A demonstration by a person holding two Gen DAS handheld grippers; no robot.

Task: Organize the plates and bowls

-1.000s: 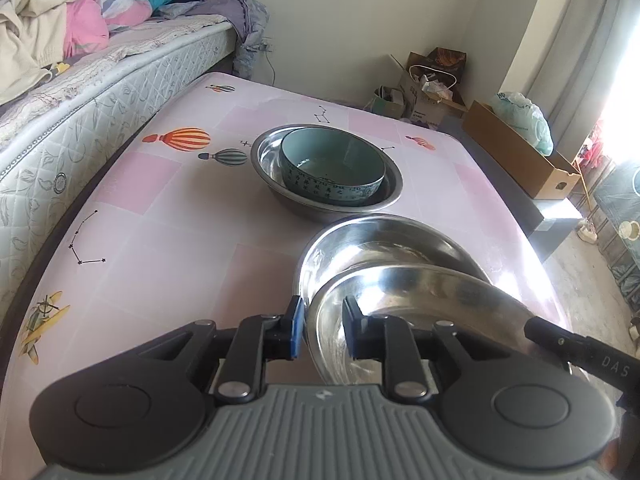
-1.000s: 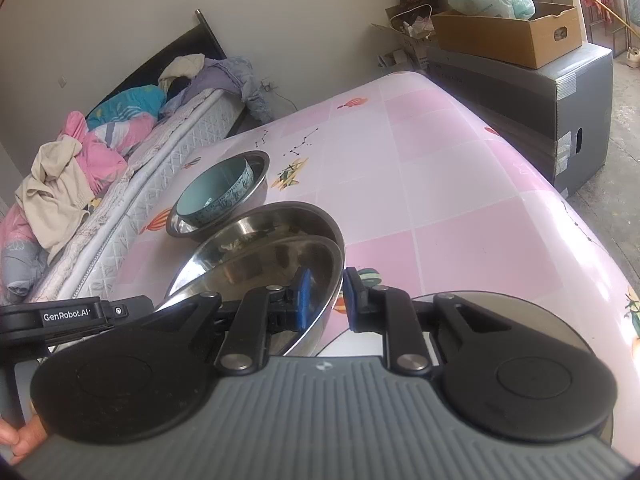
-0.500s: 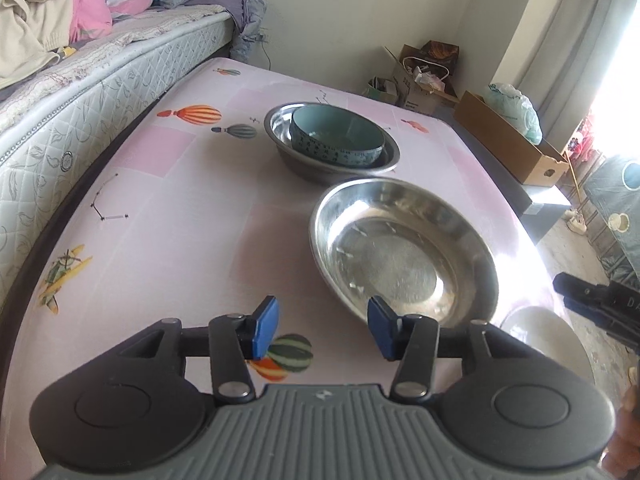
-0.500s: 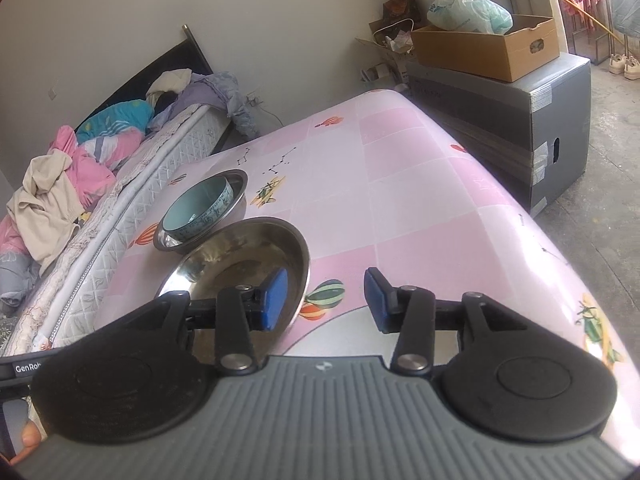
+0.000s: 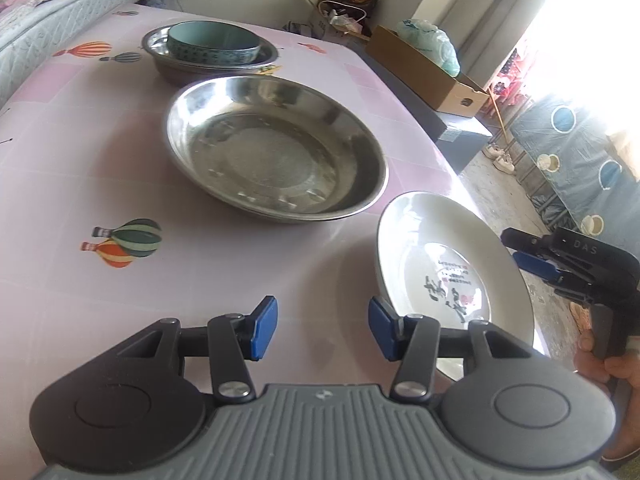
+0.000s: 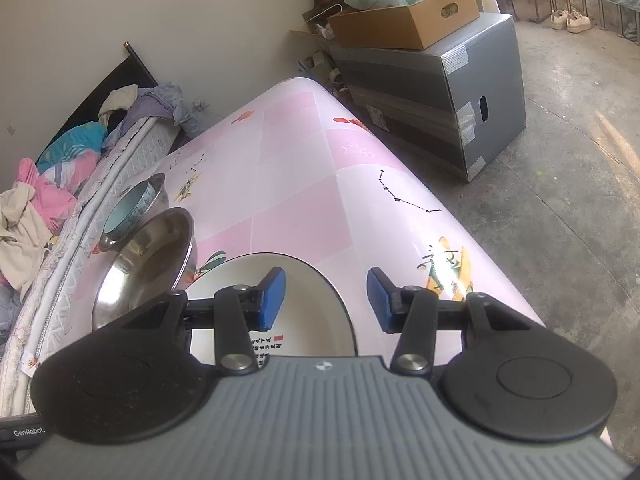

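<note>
A wide steel plate point(image 5: 276, 148) lies in the middle of the pink table point(image 5: 60, 152); it also shows in the right wrist view point(image 6: 148, 260). Behind it a teal ceramic bowl point(image 5: 214, 42) sits inside a steel bowl point(image 5: 176, 68). A white plate point(image 5: 448, 272) with printed characters lies at the table's near right edge, also in the right wrist view point(image 6: 316, 304). My left gripper point(image 5: 322, 332) is open and empty, just left of the white plate. My right gripper point(image 6: 326, 300) is open and empty over the white plate's rim; it appears in the left wrist view point(image 5: 536, 256).
A mattress point(image 5: 52, 28) with piled clothes point(image 6: 48, 184) runs along the table's left side. A grey box point(image 6: 432, 92) with a cardboard box point(image 6: 404, 20) on top stands beyond the right edge. Concrete floor point(image 6: 560, 200) lies to the right.
Both grippers let go of the steel plate, which now lies stacked on the other on the table. Both opened, pulled back and moved toward the white plate.
</note>
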